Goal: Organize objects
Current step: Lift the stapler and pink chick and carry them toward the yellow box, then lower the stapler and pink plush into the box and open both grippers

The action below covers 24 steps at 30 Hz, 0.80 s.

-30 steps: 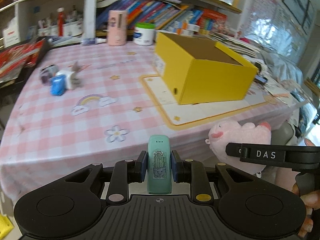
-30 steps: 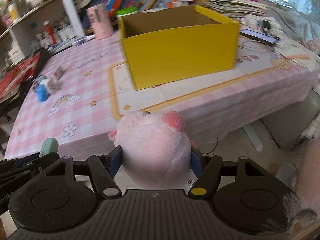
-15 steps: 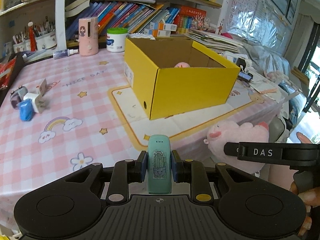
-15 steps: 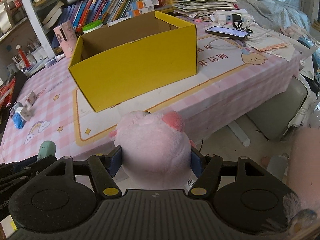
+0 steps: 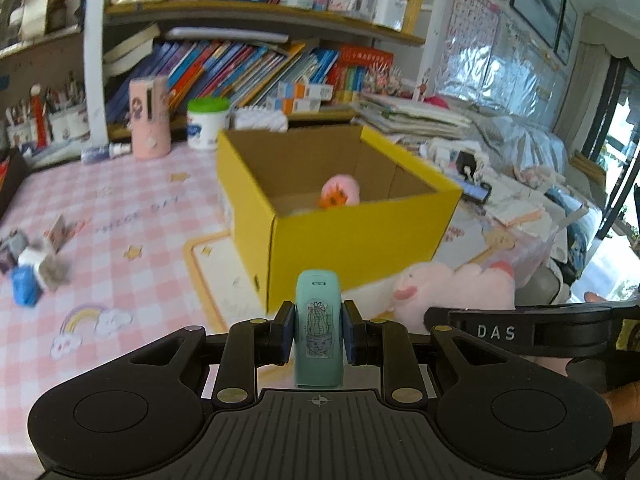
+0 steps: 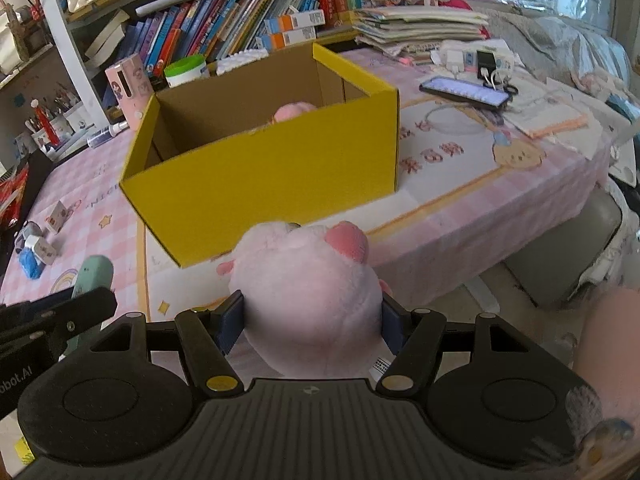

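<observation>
My left gripper [image 5: 318, 332] is shut on a mint-green case with a cactus sticker [image 5: 318, 330], held upright in front of the yellow cardboard box [image 5: 360, 240]. My right gripper [image 6: 312, 320] is shut on a pink pig plush [image 6: 308, 292]; the plush also shows in the left wrist view [image 5: 456, 288]. The open yellow box [image 6: 272, 176] stands on the pink checked table [image 6: 88, 216]. A pink round toy [image 5: 340, 192] lies inside the box. The mint case also shows at the left of the right wrist view [image 6: 94, 276].
Small items and a blue object [image 5: 24, 288] lie at the table's left. A pink canister [image 5: 149, 122] and a white jar with a green lid [image 5: 208, 124] stand behind the box. A phone [image 6: 464, 90] and papers lie at the right. Bookshelves stand behind.
Both grippers have risen and moved toward the box with their objects still held. The box's inside and the pink toy in it now show more fully.
</observation>
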{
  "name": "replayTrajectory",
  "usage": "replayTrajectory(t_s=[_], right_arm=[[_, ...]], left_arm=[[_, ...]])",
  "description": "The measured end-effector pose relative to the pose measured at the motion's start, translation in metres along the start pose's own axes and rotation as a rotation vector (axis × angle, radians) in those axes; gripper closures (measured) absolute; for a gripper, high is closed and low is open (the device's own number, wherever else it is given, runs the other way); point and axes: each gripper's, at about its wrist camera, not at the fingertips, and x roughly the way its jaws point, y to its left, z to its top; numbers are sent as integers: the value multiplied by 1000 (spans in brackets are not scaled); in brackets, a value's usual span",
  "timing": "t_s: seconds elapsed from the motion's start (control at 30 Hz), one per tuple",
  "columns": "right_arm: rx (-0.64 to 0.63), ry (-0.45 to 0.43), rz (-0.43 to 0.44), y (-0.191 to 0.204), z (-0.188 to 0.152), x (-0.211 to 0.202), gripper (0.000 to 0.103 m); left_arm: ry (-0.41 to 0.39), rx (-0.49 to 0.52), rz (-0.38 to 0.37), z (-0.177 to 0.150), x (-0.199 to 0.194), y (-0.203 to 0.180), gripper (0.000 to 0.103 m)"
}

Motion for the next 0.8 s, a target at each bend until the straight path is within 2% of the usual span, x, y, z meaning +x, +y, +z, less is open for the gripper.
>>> replayTrajectory(t_s=[0.2,0.43,0.57,0.8], right_arm=[[-29,-53,25,-10,31,-2,38],[-91,-193,73,-22,83,-11,38],[-141,-254,93,-29,111,-4,38],[-174,-218,163,-34,148,36,38]], left_arm=[[-79,15,6,25,10,-15,80],[-144,2,39,57,33,-30,80],[-142,12,65,76,54,-37,80],[-85,23,157,97,96,-37,80]])
